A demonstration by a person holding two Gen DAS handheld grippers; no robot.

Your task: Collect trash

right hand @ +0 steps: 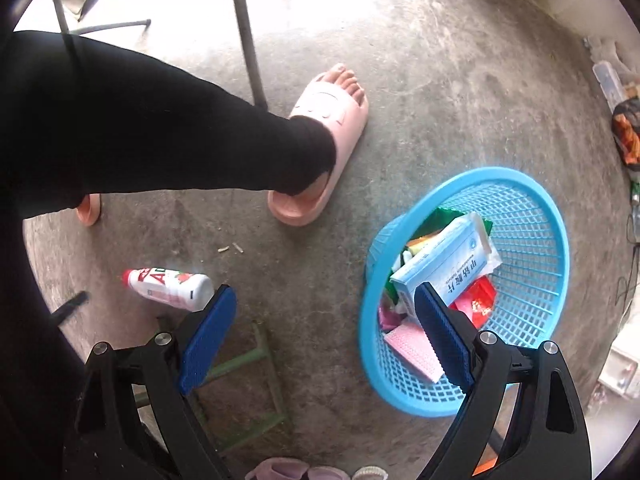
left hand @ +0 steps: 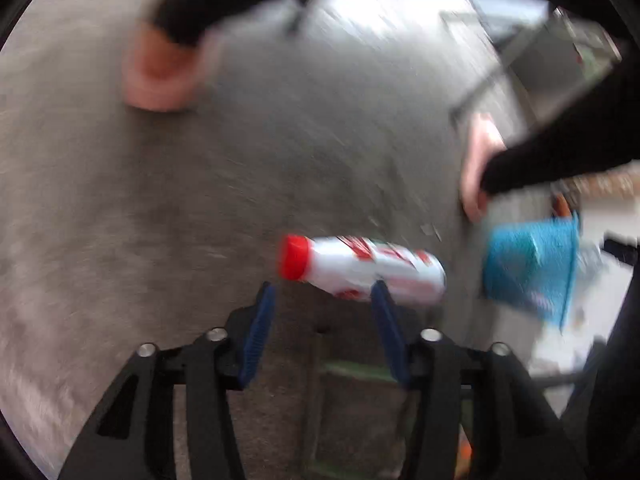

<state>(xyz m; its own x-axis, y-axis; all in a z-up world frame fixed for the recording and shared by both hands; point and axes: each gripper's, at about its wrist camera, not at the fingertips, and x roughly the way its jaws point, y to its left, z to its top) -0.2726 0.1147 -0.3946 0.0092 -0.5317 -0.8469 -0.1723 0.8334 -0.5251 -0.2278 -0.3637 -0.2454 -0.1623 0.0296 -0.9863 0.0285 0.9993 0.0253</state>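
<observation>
Concrete floor [right hand: 420, 92]: grey, mottled and bare, with a few small bits of debris lying near the middle of the right wrist view.
Bottle [right hand: 170, 289]: white plastic with a red cap and red print, lying on its side on the floor, well left of the basket. The left wrist view shows it [left hand: 360, 268] blurred, cap pointing left, just beyond the fingertips.
Left gripper [left hand: 322, 298]: blue-padded jaws stand apart with nothing between them; the right pad's tip overlaps the bottle's near edge in the picture, but the blur hides whether it touches.
Right gripper [right hand: 324, 316]: jaws spread wide and empty, pointing down at the floor, one pad near the bottle's base, the other in front of the basket.
Basket [right hand: 532, 216]: light blue plastic mesh, round, standing on the floor at the right. It holds a pale blue and white carton [right hand: 444, 264], a green wrapper, a red packet and a pink item.
Person: black trouser leg [right hand: 160, 132] reaching across from the left, foot in a pink slide sandal [right hand: 320, 152]; a second sandal's edge shows at far left.
Stool frame [right hand: 244, 364]: green bars on the floor near the right gripper's base.
Metal legs [right hand: 246, 32]: grey tubes rising at the far side.
</observation>
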